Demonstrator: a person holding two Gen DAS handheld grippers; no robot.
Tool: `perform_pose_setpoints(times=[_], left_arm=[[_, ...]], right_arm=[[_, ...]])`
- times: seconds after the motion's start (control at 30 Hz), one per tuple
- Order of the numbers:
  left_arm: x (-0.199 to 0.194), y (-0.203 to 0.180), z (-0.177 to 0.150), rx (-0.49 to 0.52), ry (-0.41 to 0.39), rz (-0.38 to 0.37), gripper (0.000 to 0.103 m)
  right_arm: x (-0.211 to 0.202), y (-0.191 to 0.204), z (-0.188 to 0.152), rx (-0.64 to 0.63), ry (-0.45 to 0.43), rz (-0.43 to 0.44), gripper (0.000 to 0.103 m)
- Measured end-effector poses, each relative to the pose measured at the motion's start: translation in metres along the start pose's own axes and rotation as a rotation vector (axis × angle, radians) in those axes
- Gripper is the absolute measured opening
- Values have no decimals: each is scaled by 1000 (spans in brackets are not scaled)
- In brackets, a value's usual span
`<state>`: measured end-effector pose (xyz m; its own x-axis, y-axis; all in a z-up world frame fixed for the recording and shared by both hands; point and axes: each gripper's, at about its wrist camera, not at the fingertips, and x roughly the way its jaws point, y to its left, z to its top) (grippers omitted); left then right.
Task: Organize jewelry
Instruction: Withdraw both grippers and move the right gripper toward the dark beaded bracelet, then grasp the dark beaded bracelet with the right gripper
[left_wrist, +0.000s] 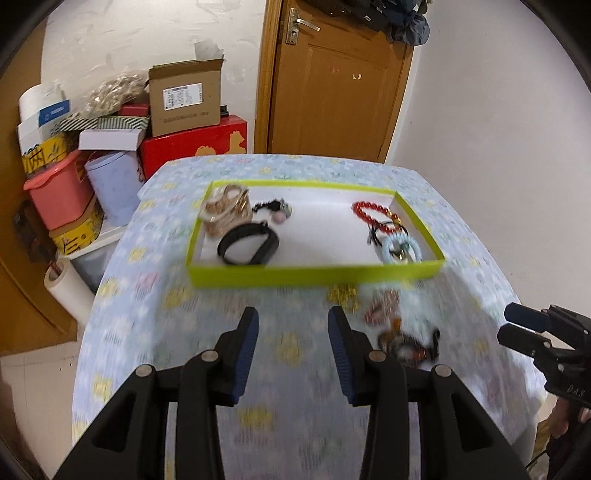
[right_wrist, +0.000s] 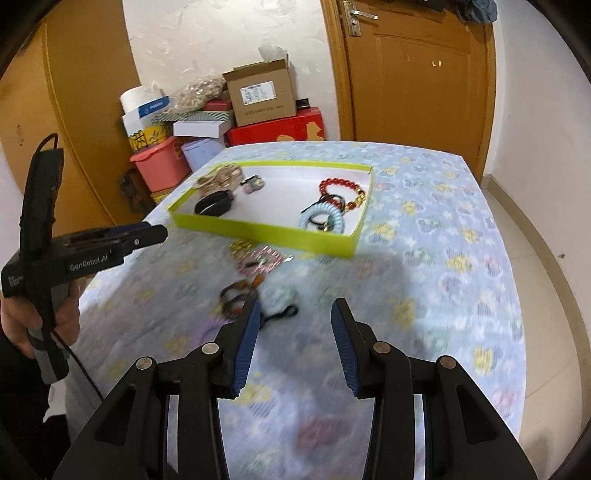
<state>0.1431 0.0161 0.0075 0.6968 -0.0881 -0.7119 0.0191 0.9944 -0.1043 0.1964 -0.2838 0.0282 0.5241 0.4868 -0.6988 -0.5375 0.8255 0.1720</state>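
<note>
**A:** ok so what are the jaws doing? Left gripper (left_wrist: 293, 325) looks spread apart to me, blue pads with only tablecloth between them.

**B:** yep, nothing pinched. Right gripper (right_wrist: 295, 317) is the same deal: jaws parted, empty, hanging over the flowery tablecloth (right_wrist: 443, 258). Its left finger overlaps a dark cord thing in its own view, can't tell if it's touching though.

**A:** and the jewelry?

**B:** loose pile on the cloth in front of the tray, pretty blurry: a gold piece (left_wrist: 343, 295), a reddish sparkly one (right_wrist: 260, 260), and some brown beaded bracelets (right_wrist: 236, 295). Rest sits inside the lime-green tray (left_wrist: 314, 275). Black wristband (left_wrist: 247, 245) and a gold bangle bundle (left_wrist: 225, 212) at the left end, red bead bracelet (left_wrist: 373, 214) and light blue coil hair tie (left_wrist: 400, 251) at the right end.

**A:** room?

**B:** wooden door (left_wrist: 332, 81) behind the table, white wall, and a stack of boxes in the corner: cardboard box (left_wrist: 184, 98), red box (left_wrist: 195, 146), pink plastic bin (left_wrist: 59, 192).
</note>
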Motion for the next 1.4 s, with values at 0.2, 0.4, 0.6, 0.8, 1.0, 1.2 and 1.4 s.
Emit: perform_pose_setpoints(times=[0.2,0.4,0.6,0.8,1.0,1.2,1.4], left_arm=[[-22,0,-25,-14,-3,-8,41],[-33,-7,-44,-16,5,-32,41],[-34,-12,-49,-13,11,-44,41],[-29,-17,-50,-6,20,-57,41],[-22,-17,-49,-11,31,-64,41],[-20,-16,-49,-11,32,-71,41],[-17,-10,-48,-20,34,-71,41]], right_arm=[[-7,9,-20,8,12,31,41],[-9,12,-32,8,19,39,41],[-8,12,-34,16,28,49,41],[-2,11,-35,20,42,61,41],[5,11,-31,14,46,65,41],[21,14,-19,-17,52,62,41],[48,15,-7,-50,76,63,41]])
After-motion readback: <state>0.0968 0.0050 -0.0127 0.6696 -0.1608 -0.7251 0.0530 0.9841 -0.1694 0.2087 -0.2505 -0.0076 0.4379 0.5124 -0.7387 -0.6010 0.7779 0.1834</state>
